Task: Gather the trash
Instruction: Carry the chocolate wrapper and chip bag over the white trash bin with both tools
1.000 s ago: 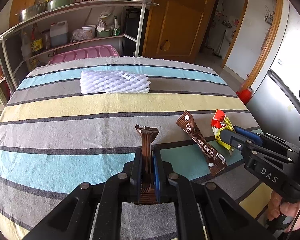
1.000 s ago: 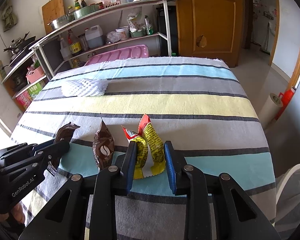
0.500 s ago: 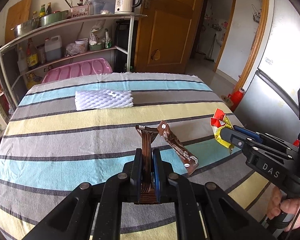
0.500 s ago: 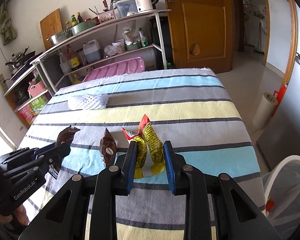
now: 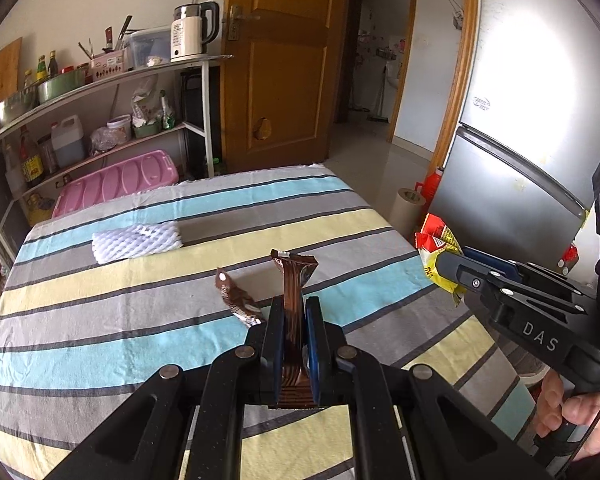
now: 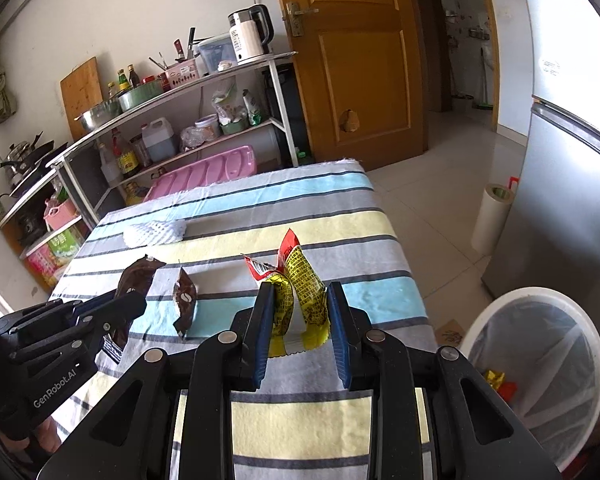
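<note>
My left gripper (image 5: 294, 312) is shut on a dark brown wrapper (image 5: 294, 280) and holds it above the striped table. It shows in the right wrist view (image 6: 138, 278) at the left. My right gripper (image 6: 300, 300) is shut on a yellow and red wrapper (image 6: 300, 280), also lifted; it shows in the left wrist view (image 5: 438, 246) at the right. A second brown wrapper (image 5: 236, 300) lies on the cloth, seen in the right wrist view (image 6: 184, 302) too. A white foam net (image 5: 136, 242) lies further back. A white bin (image 6: 540, 364) with trash inside stands on the floor at the right.
The striped tablecloth (image 5: 100, 340) covers the table. A metal shelf rack (image 5: 100, 120) with bottles and a pink lid stands behind it. A grey fridge (image 5: 512, 184), a paper roll (image 6: 494, 216) and a wooden door (image 5: 280, 60) are to the right.
Both grippers have risen and drawn back from the table with their wrappers. The view has swung right, and the white bin has come into the right wrist view.
</note>
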Demonstrator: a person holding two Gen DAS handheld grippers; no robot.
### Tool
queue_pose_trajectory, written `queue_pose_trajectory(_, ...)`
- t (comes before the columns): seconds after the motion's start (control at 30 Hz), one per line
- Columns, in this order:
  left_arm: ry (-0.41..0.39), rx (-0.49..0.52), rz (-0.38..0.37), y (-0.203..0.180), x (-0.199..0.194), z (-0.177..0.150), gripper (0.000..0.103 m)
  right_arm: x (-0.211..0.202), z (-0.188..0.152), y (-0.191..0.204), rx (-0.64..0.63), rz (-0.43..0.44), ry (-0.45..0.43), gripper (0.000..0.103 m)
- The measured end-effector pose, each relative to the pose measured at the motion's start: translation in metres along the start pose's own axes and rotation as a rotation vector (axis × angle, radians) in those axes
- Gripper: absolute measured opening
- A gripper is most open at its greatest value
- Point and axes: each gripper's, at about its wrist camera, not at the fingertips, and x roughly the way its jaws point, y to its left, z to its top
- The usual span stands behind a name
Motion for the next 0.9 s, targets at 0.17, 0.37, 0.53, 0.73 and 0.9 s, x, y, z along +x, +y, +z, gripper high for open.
queue_pose_trajectory(0.17,-0.01,0.05,-0.046,-0.034,-0.001,0.006,0.01,-0.024,-0.004,-0.029,0.038,-0.044,-0.029,0.027)
queue_pose_trajectory(0.37,-0.014,0.11,-0.105,-0.078,0.002,0.011,0.01,-0.051,-0.009,-0.065,0.087,-0.115,-0.058,0.027)
queue_pose_trajectory(0.53,-0.012,0.167,-0.162,-0.119,0.007,0.013,0.01,-0.073,-0.017,-0.097,0.126,-0.172,-0.072,0.027)
queue_pose_trajectory(0.73,0.011,0.241,-0.244,-0.173,0.019,0.01,0.01,-0.096,-0.03,-0.136,0.181,-0.241,-0.075,0.027)
queue_pose_trajectory(0.9,0.051,0.277,-0.294,-0.211,0.033,0.003,0.01,-0.106,-0.042,-0.167,0.219,-0.294,-0.055,0.027)
